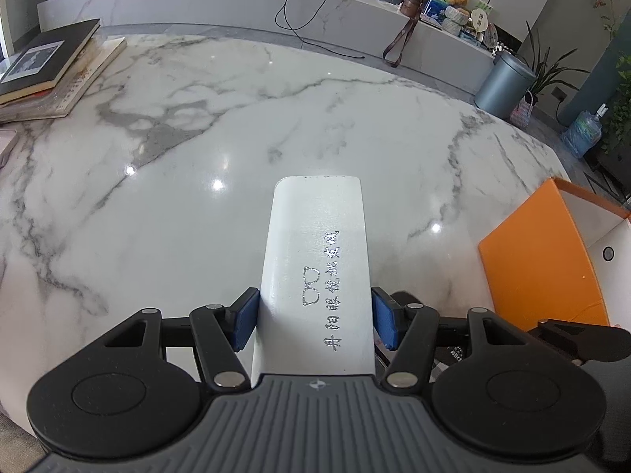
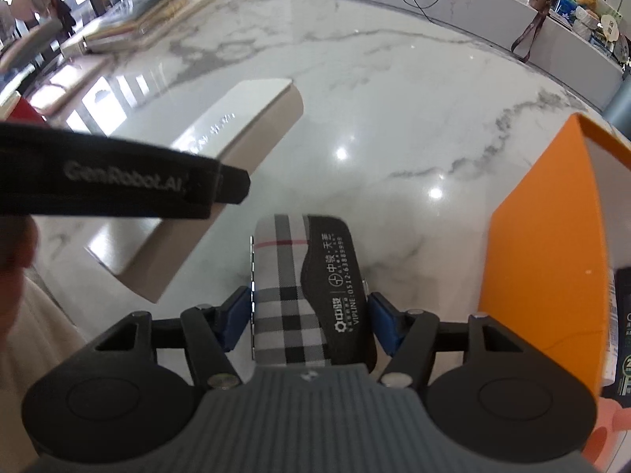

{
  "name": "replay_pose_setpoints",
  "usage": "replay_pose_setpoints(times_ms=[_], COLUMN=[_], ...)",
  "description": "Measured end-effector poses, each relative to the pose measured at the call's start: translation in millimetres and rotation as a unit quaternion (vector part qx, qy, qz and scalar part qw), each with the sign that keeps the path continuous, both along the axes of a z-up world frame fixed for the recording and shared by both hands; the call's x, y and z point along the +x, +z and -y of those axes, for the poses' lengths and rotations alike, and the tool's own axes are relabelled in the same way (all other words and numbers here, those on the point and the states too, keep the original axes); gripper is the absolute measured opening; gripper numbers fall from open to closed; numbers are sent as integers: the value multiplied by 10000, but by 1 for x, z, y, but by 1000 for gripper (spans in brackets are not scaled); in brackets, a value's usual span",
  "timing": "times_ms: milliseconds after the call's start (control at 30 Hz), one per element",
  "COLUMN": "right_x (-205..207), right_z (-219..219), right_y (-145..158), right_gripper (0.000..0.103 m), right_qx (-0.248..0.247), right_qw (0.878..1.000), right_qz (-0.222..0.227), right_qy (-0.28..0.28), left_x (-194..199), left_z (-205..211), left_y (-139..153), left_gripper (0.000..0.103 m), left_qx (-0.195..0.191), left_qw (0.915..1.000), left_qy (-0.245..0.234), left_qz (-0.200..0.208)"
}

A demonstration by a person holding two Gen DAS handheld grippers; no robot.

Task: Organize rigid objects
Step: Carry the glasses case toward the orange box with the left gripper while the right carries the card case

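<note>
Two glasses cases were held at once, one per claw, so two separate drop risks were noted.

Left gripper (image 1: 315, 317): clenched on the white glasses case (image 1: 315, 260), blue pads (image 1: 246, 317) pressed flat on both long sides. The case was gripped at its near end only; most of its length stuck out far of the pads, over the marble table (image 1: 197, 118). Pivot or droop at the pads was judged likely if the wrist were swung hard, since the shell looked smooth and glossy.

Right gripper (image 2: 311, 319): the plaid glasses case (image 2: 303, 287) sat between the pads, near end buried under the camera housing, far end projecting toward the table centre. The left pad looked in contact; at the right pad contact could not be confirmed, so grip there was judged marginal. Slip of the rounded fabric shell was judged the main hazard.

Collision risk: in the right wrist view the left gripper's black arm (image 2: 118, 181) and its white case (image 2: 221, 165) sat close on the left, near the plaid case. Contact between the two loads was judged possible if both were moved toward the orange box (image 2: 552, 256) on the right together.

The orange box's near wall stood upright just right of both claws; a low approach was judged likely to clip its rim. The book stack (image 1: 51, 71) at far left was well apart.
</note>
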State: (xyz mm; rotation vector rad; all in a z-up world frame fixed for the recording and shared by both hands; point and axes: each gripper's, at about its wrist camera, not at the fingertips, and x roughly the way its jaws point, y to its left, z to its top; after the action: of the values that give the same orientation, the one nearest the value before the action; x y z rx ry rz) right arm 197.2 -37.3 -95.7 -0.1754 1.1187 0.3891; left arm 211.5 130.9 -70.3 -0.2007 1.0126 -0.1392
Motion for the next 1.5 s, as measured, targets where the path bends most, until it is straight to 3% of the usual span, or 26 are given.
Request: replay_pose_setpoints(times_ms=[267,333,367,700,1000,1167,1500], right_x=[-4,-6,-6,-14,-12,-11,-30], right_z=[22,31,32,38,27,25,54], right_y=[29,38,41,35,17,11,63], right_gripper=[60,19,16,15,23,20,18], right_qx=[472,728,664,718,424,482,784], right_qw=[9987,9971,9973,9969,9988,9986,9944], right_qz=[83,90,103,35,-47,-23,594], right_qy=[-177,-220,-313,-306,-234,-237,-392], left_x=[-10,-13,-14,-26,-34,-34,-47], left_z=[0,2,3,12,19,17,24], left_y=[9,11,12,14,6,4,39], left_gripper=[69,69,69,69,69,69,69], left_qx=[-82,-79,-85,-89,8,19,-167], left_qw=[9999,9999,9999,9999,9997,9997,9998], left_qy=[87,82,77,2,-25,-1,41], left_qz=[19,17,11,-114,-222,-244,132])
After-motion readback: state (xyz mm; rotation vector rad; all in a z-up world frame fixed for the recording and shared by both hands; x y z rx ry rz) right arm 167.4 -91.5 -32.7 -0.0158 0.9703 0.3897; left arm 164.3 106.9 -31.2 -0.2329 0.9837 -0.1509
